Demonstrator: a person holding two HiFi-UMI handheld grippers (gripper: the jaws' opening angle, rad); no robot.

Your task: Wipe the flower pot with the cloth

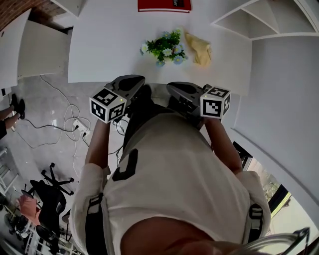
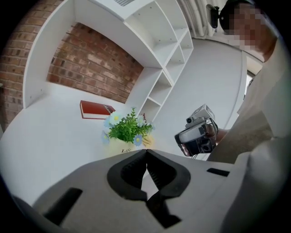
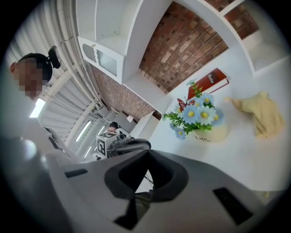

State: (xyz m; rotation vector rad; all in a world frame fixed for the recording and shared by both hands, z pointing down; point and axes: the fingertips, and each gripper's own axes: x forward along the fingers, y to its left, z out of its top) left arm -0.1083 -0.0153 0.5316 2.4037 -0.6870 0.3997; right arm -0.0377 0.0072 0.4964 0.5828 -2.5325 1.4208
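left gripper (image 2: 146, 150): jaws closed, empty | right gripper (image 3: 148, 151): jaws closed, empty

1. My left gripper (image 1: 130, 85) and right gripper (image 1: 180, 92) sit side by side at mid-frame, just below the near edge of the white table (image 1: 99, 50).
2. The flower pot (image 1: 166, 48) stands at upper centre, topped with blue and white blooms.
3. The yellow cloth (image 1: 199, 48) lies crumpled just right of it.
4. A red book (image 1: 164, 5) lies at the top edge.
5. Cables (image 1: 65, 114) trail across the floor at left.
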